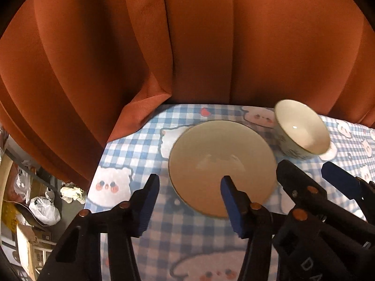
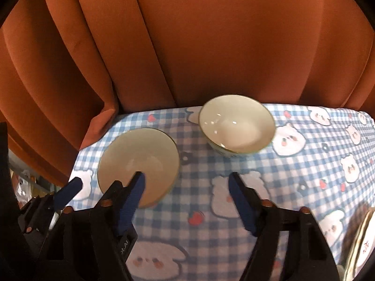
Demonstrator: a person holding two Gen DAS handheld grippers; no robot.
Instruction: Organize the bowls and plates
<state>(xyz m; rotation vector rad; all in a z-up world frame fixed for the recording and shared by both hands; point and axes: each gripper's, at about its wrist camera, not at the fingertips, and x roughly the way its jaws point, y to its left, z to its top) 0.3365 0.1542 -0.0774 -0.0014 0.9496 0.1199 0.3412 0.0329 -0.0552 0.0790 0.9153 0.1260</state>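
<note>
While both hand-held grippers hover with jaws apart and nothing between them, the left hand-held gripper (image 1: 189, 201) straddles the near rim of the plate (image 1: 221, 164) by the counter's (image 2: 304, 187) far left corner; the right hand-held gripper (image 2: 186, 199) hangs beside it, short of the bowl (image 2: 236, 126) at the far edge.

Tablecloth (image 2: 269, 164) blue-and-white check with white cartoon bears and small red hearts. Plate (image 1: 221, 164) and bowl (image 2: 236, 124) cream-white inside, thin dark rims; bowl's outer wall has dark markings. Curtain (image 1: 187, 46) plain rust-orange; both grippers black with blue pads (image 1: 146, 205).
</note>
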